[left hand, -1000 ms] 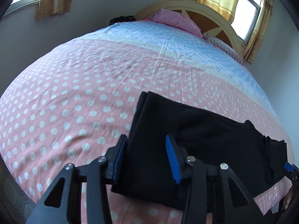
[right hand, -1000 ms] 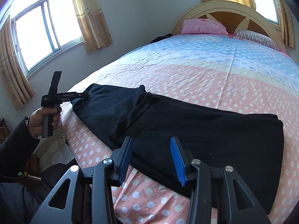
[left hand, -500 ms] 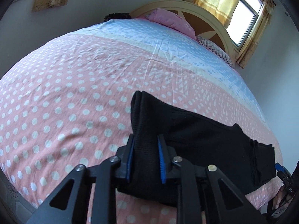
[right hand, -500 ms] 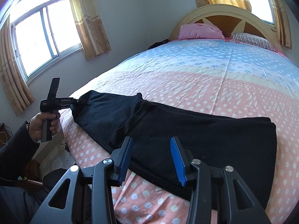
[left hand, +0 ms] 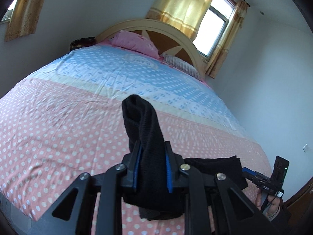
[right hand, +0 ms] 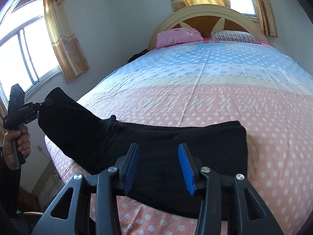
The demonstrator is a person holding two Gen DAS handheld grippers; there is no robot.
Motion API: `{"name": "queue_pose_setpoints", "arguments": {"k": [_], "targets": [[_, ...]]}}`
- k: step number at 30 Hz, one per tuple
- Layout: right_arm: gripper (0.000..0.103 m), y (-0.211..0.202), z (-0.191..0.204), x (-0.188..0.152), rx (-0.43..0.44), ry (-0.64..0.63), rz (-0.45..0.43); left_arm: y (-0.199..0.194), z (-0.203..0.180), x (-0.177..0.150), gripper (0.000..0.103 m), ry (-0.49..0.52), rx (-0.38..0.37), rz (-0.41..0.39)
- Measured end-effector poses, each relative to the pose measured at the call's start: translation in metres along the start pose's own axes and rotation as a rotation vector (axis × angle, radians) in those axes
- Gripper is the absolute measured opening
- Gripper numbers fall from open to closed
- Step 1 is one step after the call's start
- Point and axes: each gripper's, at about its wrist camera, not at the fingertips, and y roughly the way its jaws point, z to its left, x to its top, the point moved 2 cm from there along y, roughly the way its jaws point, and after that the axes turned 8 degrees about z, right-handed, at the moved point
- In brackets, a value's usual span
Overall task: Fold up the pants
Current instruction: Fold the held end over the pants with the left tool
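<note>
Black pants [right hand: 166, 143] lie along the near edge of the bed. My left gripper [left hand: 151, 168] is shut on one end of the pants [left hand: 144, 129] and holds it up off the bed; it also shows at the left of the right wrist view [right hand: 44, 103], with that end lifted. My right gripper [right hand: 158, 164] is open, its blue pads over the near edge of the pants' other end, holding nothing. It shows at the far right of the left wrist view [left hand: 248, 171].
The bed [right hand: 215, 90] has a pink and blue dotted cover. A pink pillow [right hand: 178, 35] and a striped pillow [right hand: 232, 36] lie at the headboard [right hand: 205, 13]. Curtained windows are on the left wall [right hand: 25, 54] and behind the headboard. A dark item [right hand: 137, 55] sits by the far left bed corner.
My left gripper closed on the pants' end and lifted it up off the bed. My right gripper stayed open and moved a little closer over the other end.
</note>
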Motion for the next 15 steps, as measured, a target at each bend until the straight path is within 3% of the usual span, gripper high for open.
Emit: {"name": "queue_pose_setpoints", "arguments": {"k": [8,15], "targets": [[0.044,-0.026,-0.041,0.000,-0.049,0.113,-0.044,0.029,-0.094,0.011,0.021,0.105,-0.164,0.046],[0.044,-0.053,-0.068,-0.002,-0.025,0.170,-0.121,0.078,-0.169,-0.002,0.021,0.236,-0.222,0.150]]}}
